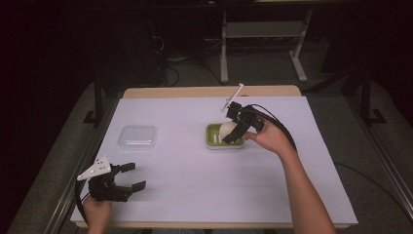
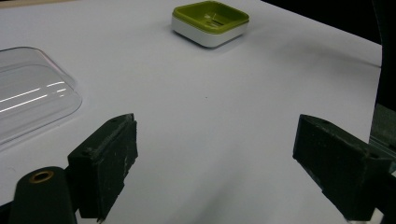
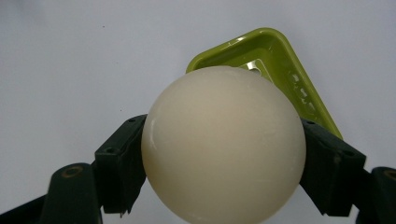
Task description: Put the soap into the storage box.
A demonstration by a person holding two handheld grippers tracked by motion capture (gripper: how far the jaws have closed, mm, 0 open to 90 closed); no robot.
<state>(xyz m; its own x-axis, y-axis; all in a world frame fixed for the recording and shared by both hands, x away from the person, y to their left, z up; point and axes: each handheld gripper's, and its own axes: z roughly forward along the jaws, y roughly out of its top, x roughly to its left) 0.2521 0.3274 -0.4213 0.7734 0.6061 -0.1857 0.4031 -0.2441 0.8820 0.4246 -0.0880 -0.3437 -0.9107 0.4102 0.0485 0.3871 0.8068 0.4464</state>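
A matte white sheet (image 1: 195, 185) covers the table. On it lie a clear, glossy rounded plastic lid (image 1: 138, 137) and a square green-and-white dish (image 1: 214, 139). The right gripper (image 1: 233, 130) clamps a smooth cream ball (image 3: 223, 144) over that dish. The left gripper (image 1: 131, 176) gapes wide, holding nothing.

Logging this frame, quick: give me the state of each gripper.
Left gripper: open, holding nothing, low over the table.
Right gripper: shut on the cream ball, above the green tray.
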